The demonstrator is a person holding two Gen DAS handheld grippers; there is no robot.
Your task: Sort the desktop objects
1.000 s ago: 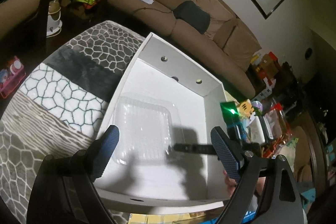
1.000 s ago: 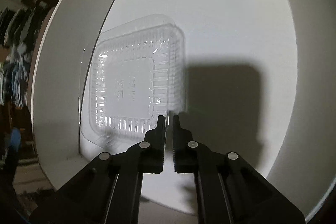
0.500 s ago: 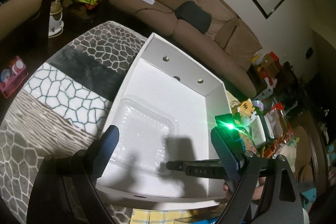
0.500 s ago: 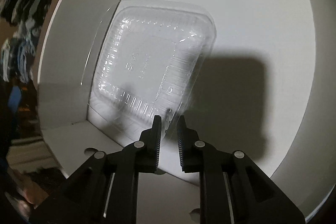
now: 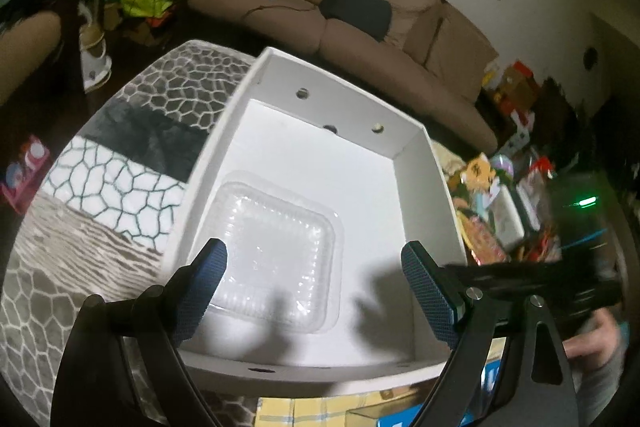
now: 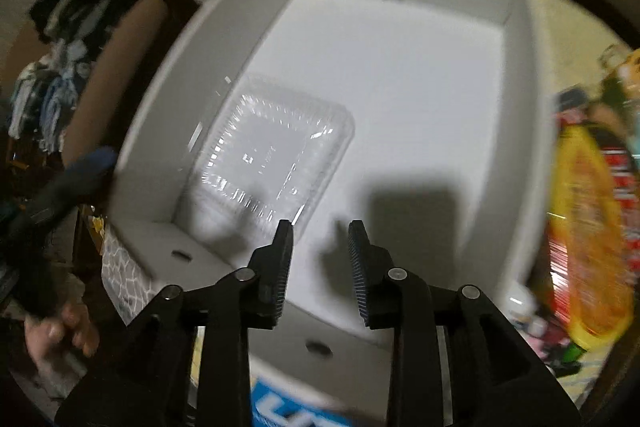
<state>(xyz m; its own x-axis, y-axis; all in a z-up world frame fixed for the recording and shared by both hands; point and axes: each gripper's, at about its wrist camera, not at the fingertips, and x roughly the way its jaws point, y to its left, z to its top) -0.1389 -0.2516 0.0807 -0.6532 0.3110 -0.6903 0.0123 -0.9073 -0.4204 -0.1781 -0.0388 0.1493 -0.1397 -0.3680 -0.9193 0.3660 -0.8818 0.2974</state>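
A clear plastic clamshell tray [image 5: 276,251] lies flat in the near left corner of a white cardboard box [image 5: 436,195]. It also shows in the right wrist view [image 6: 272,151], inside the same box [image 6: 524,115]. My left gripper [image 5: 316,291] is open and empty above the box's near edge. My right gripper [image 6: 320,247] is open and empty, above the near part of the box, just right of the tray. The right gripper's body shows at the right in the left wrist view [image 5: 532,283].
The box sits on a patterned grey and white cloth [image 5: 100,187]. Colourful packets and toys [image 5: 500,203] lie right of the box; a yellow and red packet [image 6: 588,211] shows in the right wrist view. A brown sofa [image 5: 360,11] stands behind.
My right gripper has opened, let go of the clear tray and drawn back to the right. The tray now lies flat in the box. The left gripper stays open.
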